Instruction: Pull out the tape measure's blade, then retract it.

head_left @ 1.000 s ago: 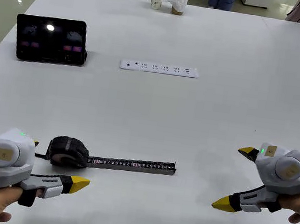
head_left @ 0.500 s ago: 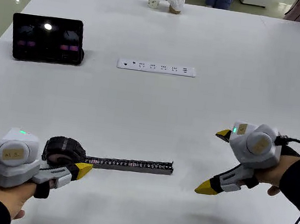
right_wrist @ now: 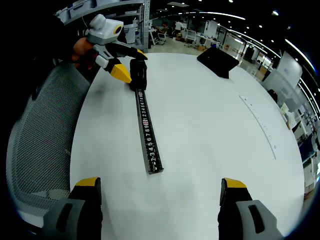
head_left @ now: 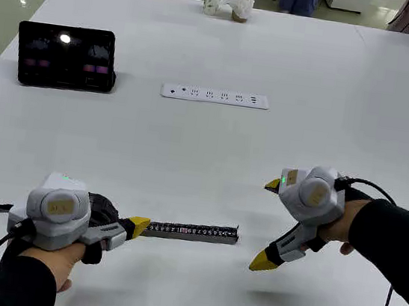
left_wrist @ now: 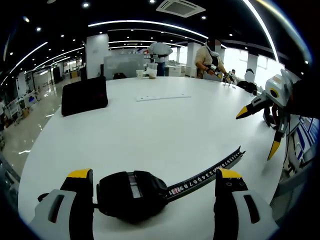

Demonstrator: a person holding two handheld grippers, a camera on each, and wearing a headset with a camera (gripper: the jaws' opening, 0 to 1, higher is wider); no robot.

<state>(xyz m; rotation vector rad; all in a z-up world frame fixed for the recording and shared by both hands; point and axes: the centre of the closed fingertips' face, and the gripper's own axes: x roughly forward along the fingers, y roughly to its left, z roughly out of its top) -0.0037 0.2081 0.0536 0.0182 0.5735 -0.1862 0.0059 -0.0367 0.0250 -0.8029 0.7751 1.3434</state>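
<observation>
Straddling the tape measure (left_wrist: 132, 192) with the left gripper (left_wrist: 154, 175): fingers are standing wide open, one on each side of the case, a gap showing on both sides, nothing clamped. Tape measure is lying on the white surface (head_left: 189, 151), close to the near edge. Blade (head_left: 190, 231) is lying flat, pulled out from the case toward the right gripper (head_left: 267, 223). Right gripper is hovering just past the blade's free end, fingers spread wide and holding nothing, pointing back along the blade at the case; blade tip is sitting apart from both fingers. Bare surface is running from the tape measure to the power strip (head_left: 215, 95) well beyond it. Tablet (head_left: 66, 56) is standing far beyond the case, off to its left. Mesh chair back (right_wrist: 45, 130) is sitting past the surface edge alongside the blade.
</observation>
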